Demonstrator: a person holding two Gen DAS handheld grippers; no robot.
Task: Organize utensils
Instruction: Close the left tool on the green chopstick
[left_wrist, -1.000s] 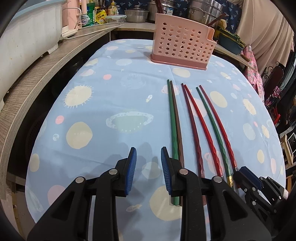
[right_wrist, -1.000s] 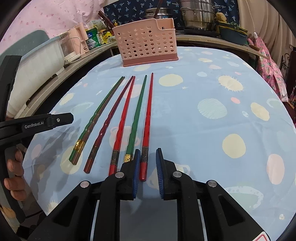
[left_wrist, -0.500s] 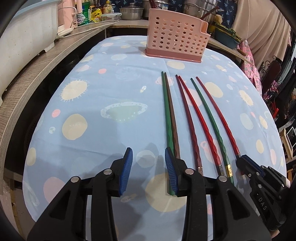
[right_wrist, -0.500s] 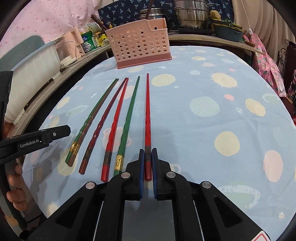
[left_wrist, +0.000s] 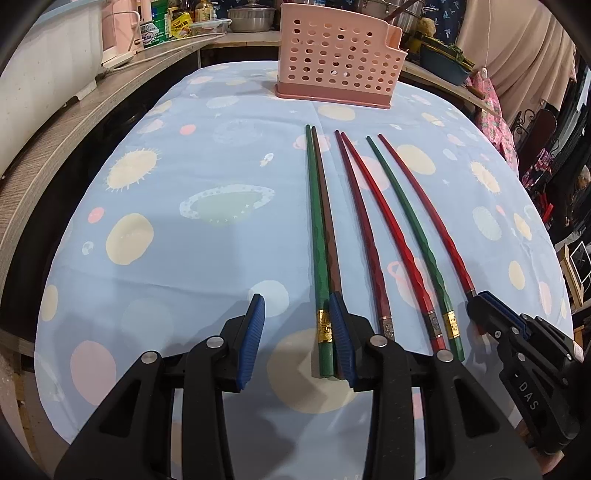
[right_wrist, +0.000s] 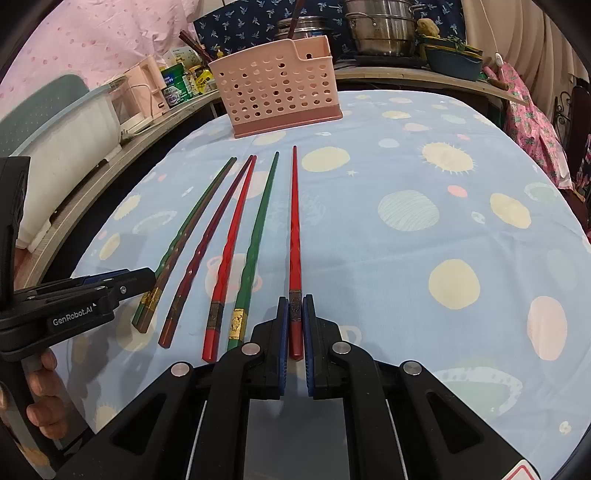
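The right gripper (right_wrist: 295, 325) is clenching the thick end of the red chopstick (right_wrist: 294, 229), whose long axis is pointing straight away toward the pink basket (right_wrist: 275, 83). The left gripper (left_wrist: 295, 332) is standing released beside the green chopstick (left_wrist: 317, 236), farthest from the red one.

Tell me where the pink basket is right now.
The pink basket stands upright at the table's far end in both wrist views, just beyond the chopstick tips and in front of the cluttered counter.
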